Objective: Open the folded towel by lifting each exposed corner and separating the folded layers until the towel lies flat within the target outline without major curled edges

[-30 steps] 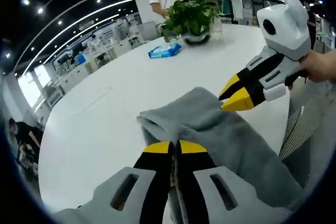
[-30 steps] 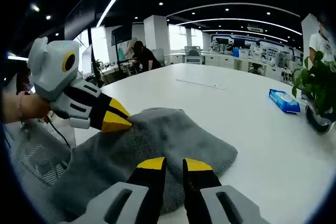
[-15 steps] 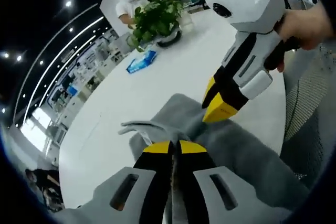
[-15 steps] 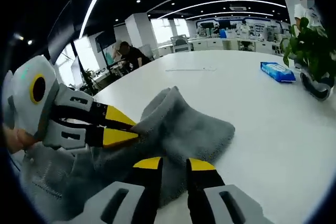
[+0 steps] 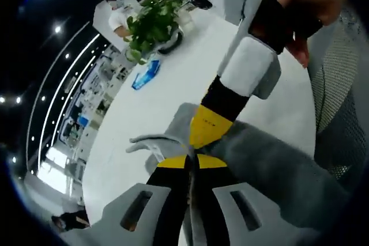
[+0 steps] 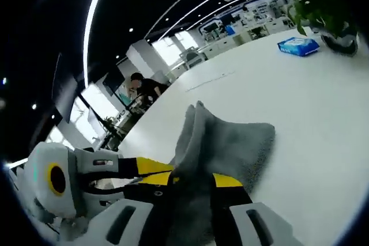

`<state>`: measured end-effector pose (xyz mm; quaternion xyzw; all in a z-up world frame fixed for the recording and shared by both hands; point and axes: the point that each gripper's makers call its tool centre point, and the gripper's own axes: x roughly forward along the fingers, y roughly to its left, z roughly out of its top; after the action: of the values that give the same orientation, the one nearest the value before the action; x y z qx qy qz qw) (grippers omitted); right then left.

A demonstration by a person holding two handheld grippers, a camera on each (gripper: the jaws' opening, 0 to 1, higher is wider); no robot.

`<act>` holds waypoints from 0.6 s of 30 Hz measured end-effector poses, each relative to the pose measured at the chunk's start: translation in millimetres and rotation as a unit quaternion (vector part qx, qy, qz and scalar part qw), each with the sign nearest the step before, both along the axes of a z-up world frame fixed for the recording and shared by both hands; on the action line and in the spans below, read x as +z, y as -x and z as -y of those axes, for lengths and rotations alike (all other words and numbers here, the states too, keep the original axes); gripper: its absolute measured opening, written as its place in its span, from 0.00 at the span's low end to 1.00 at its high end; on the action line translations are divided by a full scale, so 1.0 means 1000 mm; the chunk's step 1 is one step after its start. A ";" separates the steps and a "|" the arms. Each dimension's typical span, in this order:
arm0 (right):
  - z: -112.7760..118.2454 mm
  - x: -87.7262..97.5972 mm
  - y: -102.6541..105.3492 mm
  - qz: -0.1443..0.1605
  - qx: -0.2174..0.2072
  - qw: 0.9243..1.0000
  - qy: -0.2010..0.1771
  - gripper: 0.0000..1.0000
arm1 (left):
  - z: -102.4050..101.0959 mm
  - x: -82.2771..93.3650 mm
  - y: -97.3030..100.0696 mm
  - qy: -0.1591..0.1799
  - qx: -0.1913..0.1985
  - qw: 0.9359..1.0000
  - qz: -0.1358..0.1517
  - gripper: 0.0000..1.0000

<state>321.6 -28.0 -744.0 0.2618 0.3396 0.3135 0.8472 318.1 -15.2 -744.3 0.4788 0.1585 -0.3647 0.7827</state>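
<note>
Since a moment ago the right gripper (image 5: 203, 132) has come against the left gripper (image 5: 192, 161), both clenched on the soft grey folded towel (image 6: 230, 142), which rises bunched off the glossy white counter (image 6: 323, 102).

1 grey towel (image 5: 271, 165) on 1 white table (image 5: 173, 84). 2 grippers: left (image 5: 192, 161), right (image 5: 209, 126). 1 potted plant (image 5: 153, 21), 1 blue pack (image 5: 144, 75). 2 ppl in bkgd.
</note>
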 end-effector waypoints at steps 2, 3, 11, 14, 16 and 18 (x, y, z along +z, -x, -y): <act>0.000 -0.001 -0.001 -0.008 -0.006 1.000 -0.010 0.24 | 0.003 -0.003 0.003 -0.032 -0.025 0.999 0.018 0.03; -0.001 -0.001 -0.002 -0.016 -0.010 1.000 -0.017 0.23 | 0.005 -0.006 0.006 -0.047 -0.038 0.998 0.026 0.03; -0.003 -0.014 -0.005 -0.056 -0.025 0.998 -0.017 0.06 | 0.013 -0.013 0.017 -0.109 -0.097 0.987 0.064 0.03; -0.002 -0.018 -0.004 -0.062 -0.022 0.998 -0.010 0.04 | 0.013 -0.014 0.019 -0.119 -0.112 0.984 0.070 0.03; -0.001 -0.020 -0.005 -0.060 -0.020 0.998 -0.003 0.03 | 0.014 -0.014 0.019 -0.121 -0.126 0.982 0.078 0.04; 0.000 -0.021 -0.005 -0.060 -0.019 0.998 -0.003 0.02 | 0.013 -0.014 0.018 -0.109 -0.124 0.984 0.072 0.04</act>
<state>326.6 -27.5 -765.2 0.2890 0.3840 0.2821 0.8303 300.6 -27.7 -758.0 0.6021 0.0793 -0.4041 0.6840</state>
